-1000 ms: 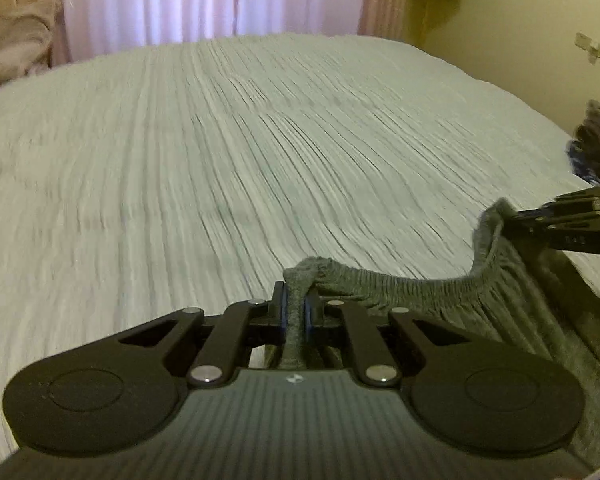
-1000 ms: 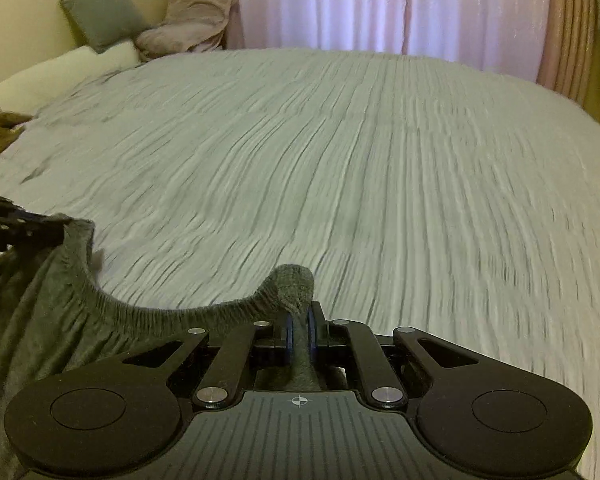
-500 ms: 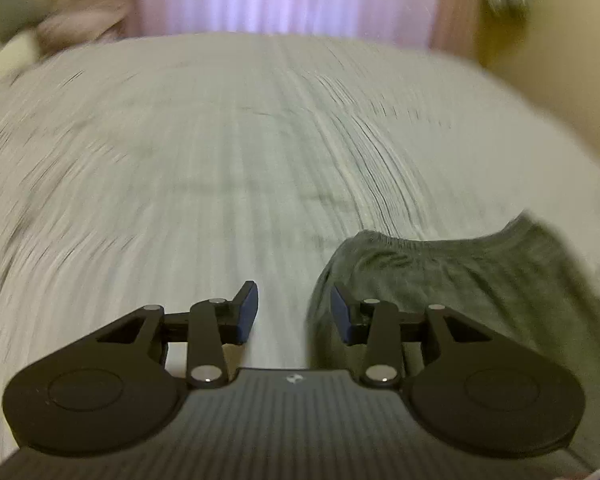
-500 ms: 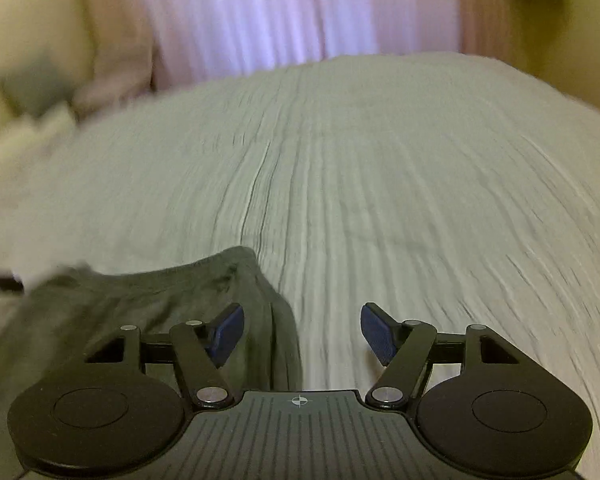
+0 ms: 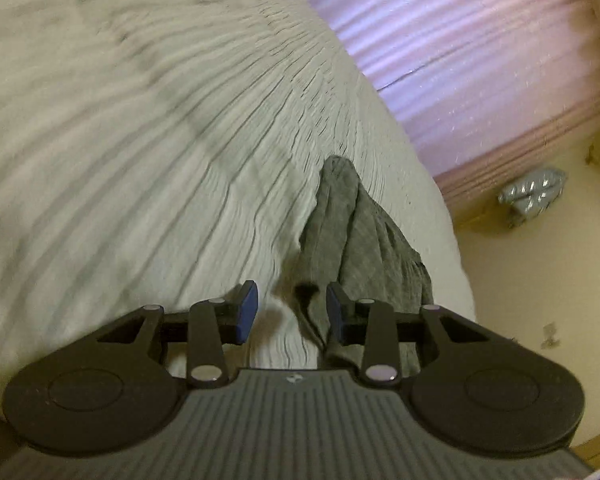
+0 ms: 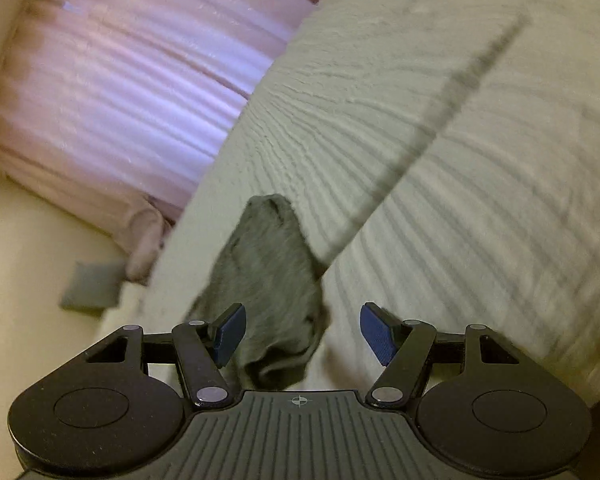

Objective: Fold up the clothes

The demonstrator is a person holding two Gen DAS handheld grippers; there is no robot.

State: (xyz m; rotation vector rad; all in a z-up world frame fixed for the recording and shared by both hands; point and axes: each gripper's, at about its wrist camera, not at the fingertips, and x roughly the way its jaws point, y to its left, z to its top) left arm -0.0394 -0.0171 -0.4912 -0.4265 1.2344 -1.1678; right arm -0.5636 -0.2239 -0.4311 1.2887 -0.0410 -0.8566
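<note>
A grey knitted garment (image 5: 356,232) lies bunched on the pale ribbed bedspread (image 5: 140,140), stretching away from my left gripper (image 5: 292,312). That gripper is open, blue pads apart, with the cloth's near end running under its right finger. In the right wrist view the same grey garment (image 6: 268,280) lies on the bedspread (image 6: 460,160), its near end between the jaws and closer to the left finger. My right gripper (image 6: 302,334) is open and holds nothing. Both views are tilted and blurred.
A pink-white curtain (image 5: 460,40) hangs beyond the bed's far edge. A silvery bundle (image 5: 536,194) sits by the yellow wall. In the right wrist view a grey cushion (image 6: 92,290) and a pinkish cloth (image 6: 148,240) lie at the left beside the bed.
A second ago both grippers were shut on the garment's waistband and held it up. They opened and let it drop onto the bed. Both cameras have since swung round and tilted.
</note>
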